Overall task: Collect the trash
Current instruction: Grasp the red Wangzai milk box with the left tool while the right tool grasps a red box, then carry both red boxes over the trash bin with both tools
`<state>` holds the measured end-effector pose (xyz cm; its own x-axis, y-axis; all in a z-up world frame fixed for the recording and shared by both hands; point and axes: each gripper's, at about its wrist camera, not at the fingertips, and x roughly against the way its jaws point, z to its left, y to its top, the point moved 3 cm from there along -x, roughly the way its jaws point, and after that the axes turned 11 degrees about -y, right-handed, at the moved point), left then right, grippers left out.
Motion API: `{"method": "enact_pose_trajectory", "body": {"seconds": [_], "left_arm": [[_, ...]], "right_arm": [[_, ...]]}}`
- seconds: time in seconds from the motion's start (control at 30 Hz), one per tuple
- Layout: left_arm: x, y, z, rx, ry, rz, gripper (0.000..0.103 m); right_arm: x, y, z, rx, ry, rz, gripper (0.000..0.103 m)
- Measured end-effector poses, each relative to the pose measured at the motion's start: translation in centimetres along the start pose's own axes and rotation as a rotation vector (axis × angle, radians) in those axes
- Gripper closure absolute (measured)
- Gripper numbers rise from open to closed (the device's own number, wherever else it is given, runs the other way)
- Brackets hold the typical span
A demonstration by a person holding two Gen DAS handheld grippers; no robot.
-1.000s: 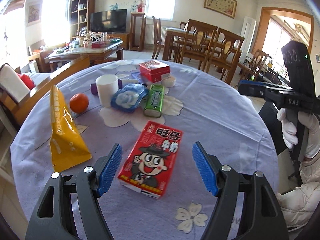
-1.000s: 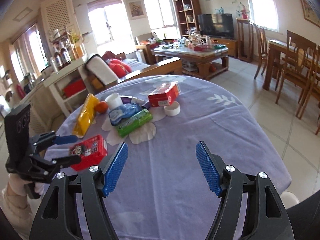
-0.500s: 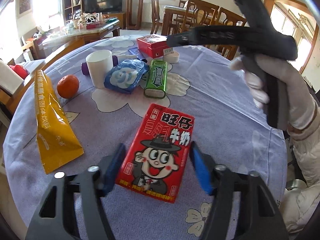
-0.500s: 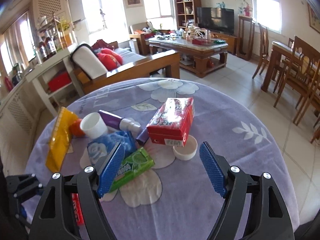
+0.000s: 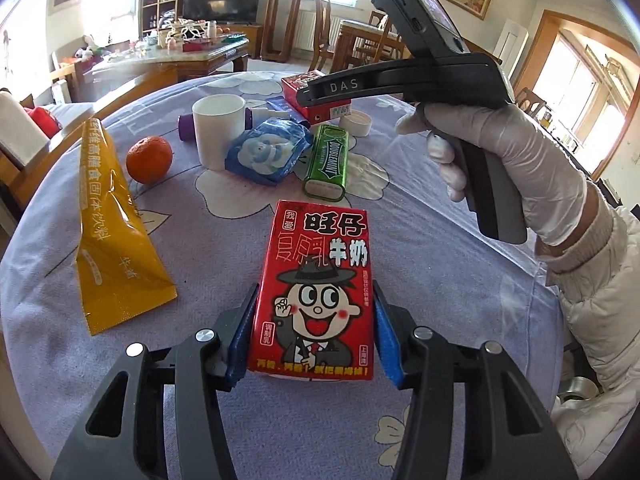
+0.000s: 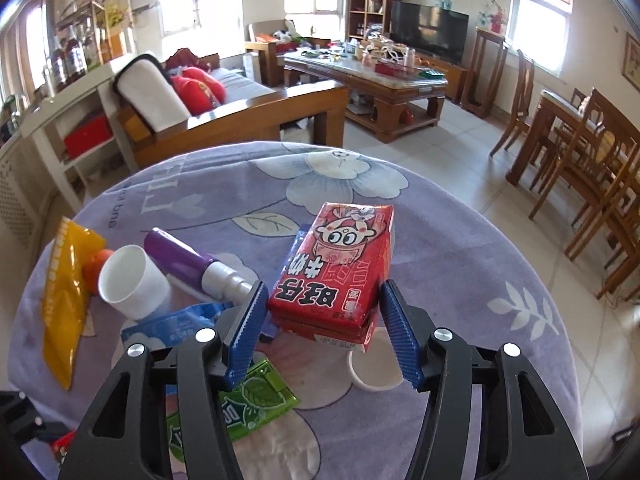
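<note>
A red milk carton with a cartoon face (image 5: 316,292) lies on the purple tablecloth; my left gripper (image 5: 310,332) is shut on it, blue pads against both long sides. My right gripper (image 6: 322,328) is open, its pads either side of a second red carton (image 6: 336,268) at the far side of the pile, with small gaps. It also shows in the left wrist view (image 5: 348,88), held by a gloved hand. Other trash: a green gum pack (image 5: 326,160), a blue wrapper (image 5: 266,150), a yellow pouch (image 5: 110,224).
A white cup (image 5: 218,130), an orange (image 5: 149,159), a purple tube (image 6: 188,262) and a white lid (image 6: 374,370) lie on the round table (image 5: 440,280). Beyond it are a sofa (image 6: 224,116), a coffee table and dining chairs (image 6: 576,160).
My left gripper advanced and closed on the near red carton. My right gripper moved across the table to the far red carton and narrowed around it.
</note>
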<state>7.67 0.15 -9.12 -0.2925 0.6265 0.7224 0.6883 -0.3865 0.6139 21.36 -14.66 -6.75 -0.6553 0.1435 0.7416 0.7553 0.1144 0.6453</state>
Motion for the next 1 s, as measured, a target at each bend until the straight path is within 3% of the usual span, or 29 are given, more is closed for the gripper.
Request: {"method": "enact_pose_trajectory", "body": {"seconds": [0.13, 0.33, 0.5, 0.6, 0.8, 1.0], "left_arm": [[0.3, 0.0, 0.1, 0.007, -0.012, -0.012, 0.052], [1.3, -0.1, 0.1, 0.013, -0.036, -0.069, 0.052], [1.7, -0.1, -0.6, -0.003, -0.018, -0.101, 0.052], [2.4, 0.3, -1.2, 0.012, -0.055, -0.153, 0.052], [2.9, 2.2, -5.6, -0.059, -0.116, -0.206, 0.052], [0.3, 4.4, -11.2, -0.143, -0.19, -0.195, 0.052]], "right_arm": [[1.2, -0.4, -1.4, -0.054, 0.052, -0.02, 0.048], [6.3, -2.2, -4.3, -0.121, 0.151, -0.087, 0.049], [10.1, -4.4, -6.5, -0.143, 0.19, -0.122, 0.049], [12.2, -5.7, -7.9, -0.159, 0.21, -0.14, 0.049], [16.7, -9.2, -11.7, -0.208, 0.212, -0.198, 0.049], [20.3, -13.8, -17.5, -0.285, 0.166, -0.224, 0.049]]}}
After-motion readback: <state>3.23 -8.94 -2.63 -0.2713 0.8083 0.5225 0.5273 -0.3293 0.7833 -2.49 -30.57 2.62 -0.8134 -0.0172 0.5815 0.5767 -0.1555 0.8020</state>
